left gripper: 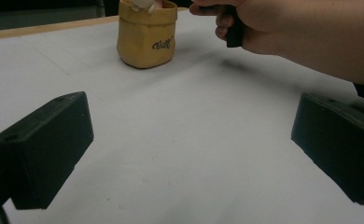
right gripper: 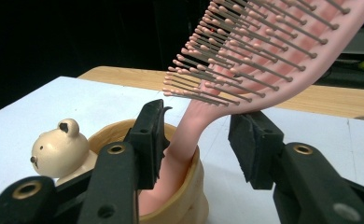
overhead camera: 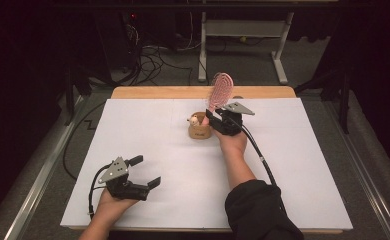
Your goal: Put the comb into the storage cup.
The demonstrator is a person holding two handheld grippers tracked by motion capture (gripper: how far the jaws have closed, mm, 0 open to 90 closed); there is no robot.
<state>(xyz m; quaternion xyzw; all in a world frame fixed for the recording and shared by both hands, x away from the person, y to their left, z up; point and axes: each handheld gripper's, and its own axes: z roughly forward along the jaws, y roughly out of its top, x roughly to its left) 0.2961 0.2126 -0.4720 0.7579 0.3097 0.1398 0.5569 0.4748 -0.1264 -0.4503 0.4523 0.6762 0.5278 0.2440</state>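
A pink hairbrush (overhead camera: 220, 90) stands tilted, handle down, in a small tan pot (overhead camera: 199, 131) at the table's middle back. A cream bear figure (overhead camera: 195, 120) pokes out of the pot's left side. My right gripper (overhead camera: 217, 114) straddles the brush handle just above the pot rim. In the right gripper view its jaws (right gripper: 199, 126) stand apart: the left pad lies close against the handle of the hairbrush (right gripper: 264, 51) and the right pad is clear of it. My left gripper (overhead camera: 146, 171) rests open at the near left, with nothing between its jaws (left gripper: 189, 130).
White sheet (overhead camera: 293, 160) covers the table, with a wooden strip (overhead camera: 158, 92) along the far edge. The right gripper's cable (overhead camera: 263, 160) trails back over the sheet beside the forearm. Beyond the table are floor cables and a desk frame (overhead camera: 278, 55).
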